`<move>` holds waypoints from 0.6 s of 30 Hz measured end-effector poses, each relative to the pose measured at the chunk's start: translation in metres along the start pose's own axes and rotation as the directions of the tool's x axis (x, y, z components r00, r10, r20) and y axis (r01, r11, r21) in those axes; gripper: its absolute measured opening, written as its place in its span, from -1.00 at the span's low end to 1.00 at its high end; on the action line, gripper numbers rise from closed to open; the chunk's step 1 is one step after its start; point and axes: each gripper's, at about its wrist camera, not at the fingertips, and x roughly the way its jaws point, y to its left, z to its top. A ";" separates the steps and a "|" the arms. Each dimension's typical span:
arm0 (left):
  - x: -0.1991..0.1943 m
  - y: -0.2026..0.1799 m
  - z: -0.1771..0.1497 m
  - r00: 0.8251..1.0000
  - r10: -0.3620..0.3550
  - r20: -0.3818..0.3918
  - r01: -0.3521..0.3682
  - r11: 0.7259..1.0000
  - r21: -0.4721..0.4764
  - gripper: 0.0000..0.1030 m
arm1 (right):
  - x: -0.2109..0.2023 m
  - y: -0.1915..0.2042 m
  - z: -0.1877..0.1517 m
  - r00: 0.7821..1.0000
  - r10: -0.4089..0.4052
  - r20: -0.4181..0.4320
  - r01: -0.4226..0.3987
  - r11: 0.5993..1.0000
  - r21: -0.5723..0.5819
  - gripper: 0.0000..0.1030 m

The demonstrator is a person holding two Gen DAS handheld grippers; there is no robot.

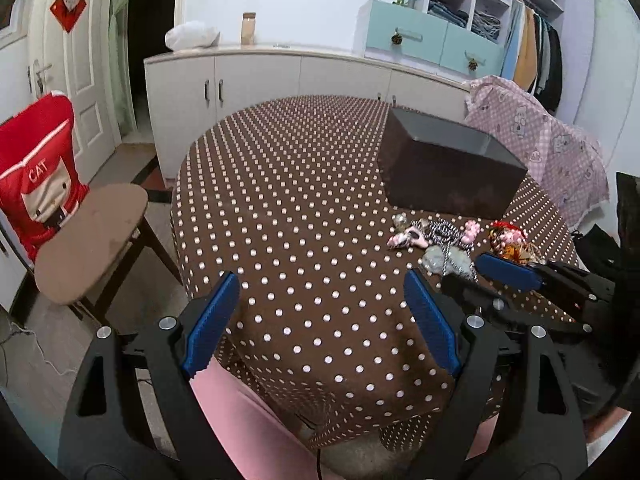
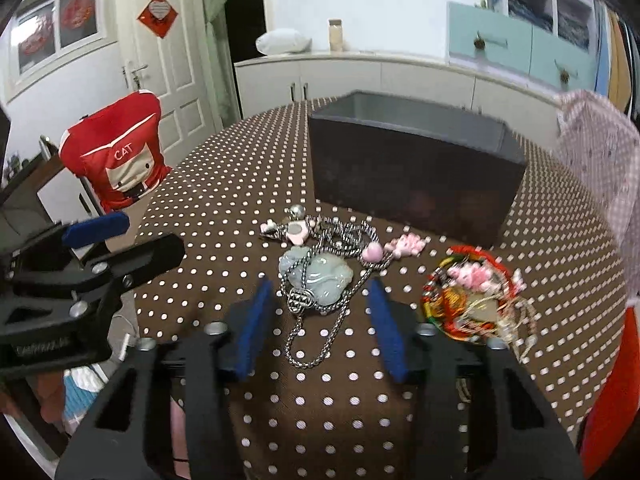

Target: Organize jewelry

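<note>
Jewelry all still out on the table. Steel chain necklace with a pale green carved pendant lies on the dotted tablecloth, its loop trailing toward the near edge. Tangled at its far end: small pink charms, a pink heart, a pink-and-white piece, a small silver bell. To the right, apart from that cluster, a heap of red and multicoloured bracelets with more pink charms on top.

Dark open box stands just beyond the jewelry, on the far right part of the table. Only the far inside wall shows; the floor of the box is hidden, so I cannot tell whether anything is in it.

Right gripper: blue pads stand either side of the pendant and chain, low over the cloth. Jaws part-way in, with a clear gap on both sides; nothing grasped yet. In the left wrist view its fingers sit just at the near edge of the pile.

Left gripper: jaws spread wide, released, holding nothing, over bare cloth to the left of the jewelry.

Judgement: task at or near its start. No piece visibly sorted; first pick, the pendant necklace, is lined up but not closed on. Left to do: that necklace, the tangled charms, the bracelet heap, presumably all into the box. The chain runs through the charms, so lifting it may drag them.

Surroundings: red chair cover marked CAT to the left, white cabinets beyond.
</note>
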 end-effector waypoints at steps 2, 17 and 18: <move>0.003 0.001 -0.001 1.000 -0.002 -0.010 0.002 1.000 0.003 0.61 | 0.000 -0.001 0.000 1.000 0.005 0.003 -0.005 1.000 0.005 -0.48; 0.016 -0.027 -0.001 0.995 -0.084 -0.046 0.086 0.995 0.053 0.62 | -0.018 -0.022 0.002 0.999 0.038 0.026 -0.041 0.993 0.110 -0.72; 0.017 -0.028 0.000 0.995 -0.090 -0.049 0.093 0.994 0.056 0.61 | -0.021 -0.025 0.002 0.999 0.039 0.034 -0.042 0.992 0.120 -0.72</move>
